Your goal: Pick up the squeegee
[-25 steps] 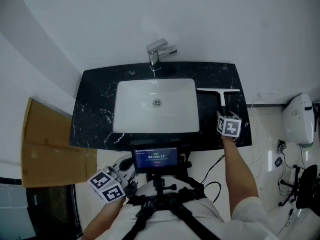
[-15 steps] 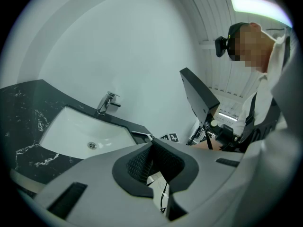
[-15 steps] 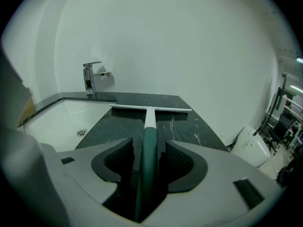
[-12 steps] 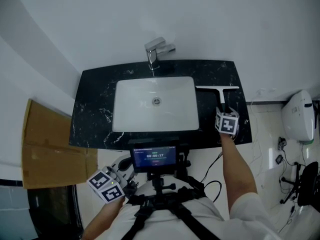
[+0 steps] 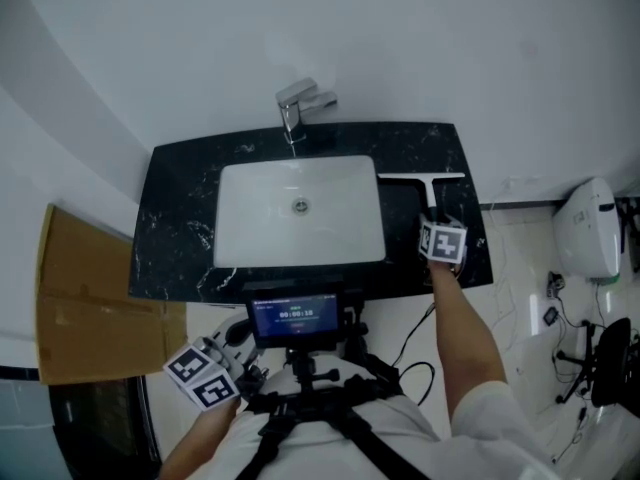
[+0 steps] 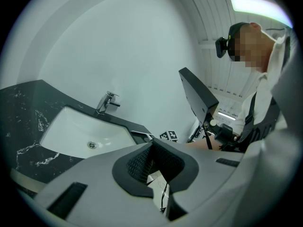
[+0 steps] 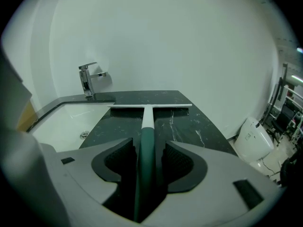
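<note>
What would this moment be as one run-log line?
phase: pre-grasp | right gripper: open, jaws astride squeegee handle | squeegee: lying on counter | left gripper: shut, empty

Even, soft light is cast from overhead, and a ceiling light strip [image 6: 258, 4] is blown out in the left gripper view. Shadows are faint; a dull sheen is seen on the black table [image 5: 180, 218]. Both gripper views are bent by fisheye distortion and darkened at the corners, with the nearest parts of the left gripper [image 6: 152, 145] and right gripper [image 7: 147, 148] blurred. The head view is slightly soft.
</note>
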Motion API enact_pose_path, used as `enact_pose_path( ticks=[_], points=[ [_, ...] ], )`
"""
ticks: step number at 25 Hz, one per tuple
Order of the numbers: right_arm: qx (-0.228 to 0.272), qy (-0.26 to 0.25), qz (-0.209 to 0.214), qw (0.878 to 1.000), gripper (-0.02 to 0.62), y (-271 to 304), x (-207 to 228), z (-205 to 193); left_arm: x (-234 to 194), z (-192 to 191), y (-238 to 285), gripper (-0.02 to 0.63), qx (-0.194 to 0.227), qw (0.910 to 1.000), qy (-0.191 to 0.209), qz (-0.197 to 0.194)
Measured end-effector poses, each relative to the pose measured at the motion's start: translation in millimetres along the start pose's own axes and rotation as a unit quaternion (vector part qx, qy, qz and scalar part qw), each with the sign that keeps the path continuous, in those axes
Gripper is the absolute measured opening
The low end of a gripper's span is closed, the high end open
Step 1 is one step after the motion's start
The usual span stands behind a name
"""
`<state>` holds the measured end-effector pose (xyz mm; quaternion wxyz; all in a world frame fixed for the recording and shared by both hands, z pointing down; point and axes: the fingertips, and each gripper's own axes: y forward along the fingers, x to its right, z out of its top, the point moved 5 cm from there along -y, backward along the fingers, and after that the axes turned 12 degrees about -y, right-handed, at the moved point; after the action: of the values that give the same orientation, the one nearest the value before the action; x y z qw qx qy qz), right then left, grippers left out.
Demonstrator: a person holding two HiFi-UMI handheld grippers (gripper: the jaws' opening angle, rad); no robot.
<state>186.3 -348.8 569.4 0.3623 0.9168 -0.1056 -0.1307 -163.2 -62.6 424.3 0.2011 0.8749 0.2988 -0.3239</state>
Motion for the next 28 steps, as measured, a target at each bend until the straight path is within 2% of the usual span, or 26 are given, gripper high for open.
enact_pose_path(
  ticks=[4, 8, 13, 18, 19, 20, 25, 28],
  points=[
    [0.006, -0.011, -0.007, 1.000, 0.215, -1.0, 1.6, 2.2, 1.0, 0.1, -0.4, -0.003, 0.003, 1.0000, -0.001, 0.001],
    [-0.010, -0.003, 0.000, 1.000, 0.206, -0.9, -1.7, -3.3, 1.6, -0.4, -0.3, -0.003, 0.004, 1.0000, -0.001, 0.003],
    [0.003, -0.012, -0.003, 1.000, 0.202, -0.1, 0.6, 2.6, 1.6, -0.6, 0.5, -0.003, 0.005, 1.0000, -0.001, 0.004],
    [-0.005, -0.005, 0.010, 1.000, 0.184, 1.8, -4.8, -0.7, 1.8, -1.1, -0.5, -0.003, 0.006, 1.0000, -0.001, 0.005],
    [-0.003, -0.007, 0.009, 1.000, 0.170, 1.9, -4.4, 0.5, 1.7, -1.1, -0.6, -0.003, 0.007, 1.0000, -0.002, 0.005],
    [-0.001, -0.009, 0.007, 1.000, 0.120, 1.9, -3.5, 1.6, 1.6, -1.1, -0.7, -0.003, 0.008, 1.0000, -0.002, 0.006],
    [-0.012, -0.025, 0.002, 1.000, 0.094, 2.2, -3.4, -3.0, 2.3, -1.2, -1.2, -0.003, 0.009, 0.9999, -0.001, 0.007],
    [-0.001, -0.037, 0.001, 0.999, 0.086, 2.1, -4.1, 0.1, 3.0, -1.4, -1.4, -0.003, 0.010, 0.9999, 0.000, 0.007]
  ],
)
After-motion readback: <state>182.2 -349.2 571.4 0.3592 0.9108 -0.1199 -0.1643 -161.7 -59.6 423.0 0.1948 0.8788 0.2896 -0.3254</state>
